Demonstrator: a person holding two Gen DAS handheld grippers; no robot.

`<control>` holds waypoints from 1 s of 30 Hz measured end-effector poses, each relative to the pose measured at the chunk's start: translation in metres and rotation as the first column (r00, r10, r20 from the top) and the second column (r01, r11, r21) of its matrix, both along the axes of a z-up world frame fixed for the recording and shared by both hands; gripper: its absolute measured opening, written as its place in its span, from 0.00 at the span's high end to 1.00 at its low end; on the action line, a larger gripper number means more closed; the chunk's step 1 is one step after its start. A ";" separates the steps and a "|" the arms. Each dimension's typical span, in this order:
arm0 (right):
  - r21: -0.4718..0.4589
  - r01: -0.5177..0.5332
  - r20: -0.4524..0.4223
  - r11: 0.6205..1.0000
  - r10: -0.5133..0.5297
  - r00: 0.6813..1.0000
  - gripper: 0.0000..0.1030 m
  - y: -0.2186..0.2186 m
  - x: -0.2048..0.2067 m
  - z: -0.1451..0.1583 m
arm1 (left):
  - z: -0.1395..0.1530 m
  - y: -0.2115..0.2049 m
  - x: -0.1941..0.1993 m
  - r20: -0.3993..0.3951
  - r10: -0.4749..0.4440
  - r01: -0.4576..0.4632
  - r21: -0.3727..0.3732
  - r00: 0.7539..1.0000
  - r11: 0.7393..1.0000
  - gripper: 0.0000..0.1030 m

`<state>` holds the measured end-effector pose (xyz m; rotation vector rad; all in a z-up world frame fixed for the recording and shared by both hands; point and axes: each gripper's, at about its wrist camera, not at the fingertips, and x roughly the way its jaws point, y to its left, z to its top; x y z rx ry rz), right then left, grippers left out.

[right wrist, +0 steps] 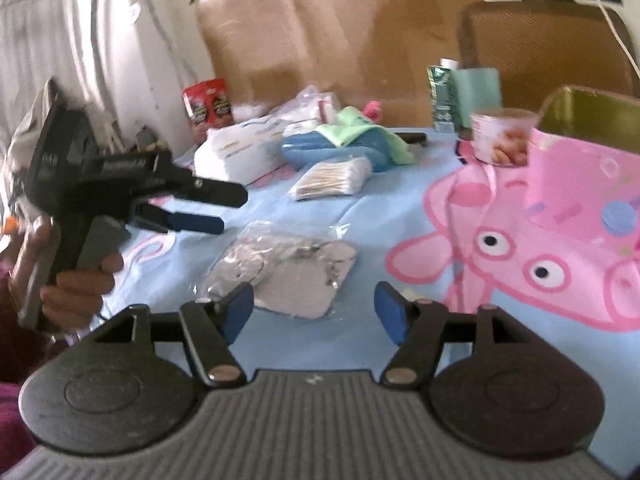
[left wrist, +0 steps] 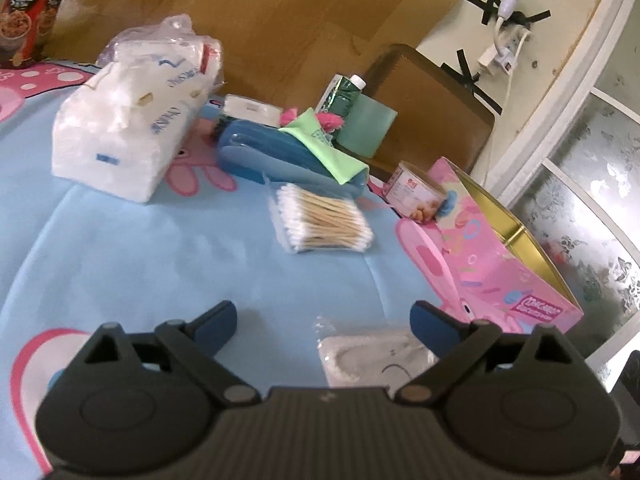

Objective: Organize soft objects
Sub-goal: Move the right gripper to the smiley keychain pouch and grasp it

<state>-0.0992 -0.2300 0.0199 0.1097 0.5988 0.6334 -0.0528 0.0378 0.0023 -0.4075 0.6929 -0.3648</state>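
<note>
Both grippers are spread and hold nothing: the left gripper (left wrist: pixel 323 322) hovers above the blue cartoon cloth (left wrist: pixel 160 248), the right gripper (right wrist: pixel 316 308) just short of the bagged face mask (right wrist: pixel 288 268). Nothing looks sorted yet, I judge; the open pink tin (left wrist: pixel 516 276) shows only bare gold inside, as far as can be seen. By size, the soft things left are the tissue pack (left wrist: pixel 128 128), the blue pouch (left wrist: pixel 280 156) with a green cloth (left wrist: pixel 328 152) draped on it, the cotton swabs (left wrist: pixel 324 220), then the mask. Open cloth lies between mask and swabs, giving approach room; the tin's wall crowds the far side of the cloth, beside a small can (left wrist: pixel 416 194).
</note>
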 end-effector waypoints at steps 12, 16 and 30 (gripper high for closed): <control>-0.095 0.004 0.054 0.995 0.001 0.999 0.23 0.004 0.001 -0.006 | -0.002 -0.014 -0.001 0.015 -0.033 0.032 0.069 0.999 0.997 0.05; -0.097 0.014 0.054 0.995 -0.008 0.998 0.23 0.003 0.001 -0.007 | -0.003 -0.011 0.000 0.011 -0.037 0.037 0.060 0.999 0.998 0.05; -0.125 -0.002 0.061 0.992 0.010 0.998 0.21 0.008 0.006 -0.007 | 0.002 -0.016 -0.002 -0.013 -0.106 0.106 -0.001 0.994 0.994 0.05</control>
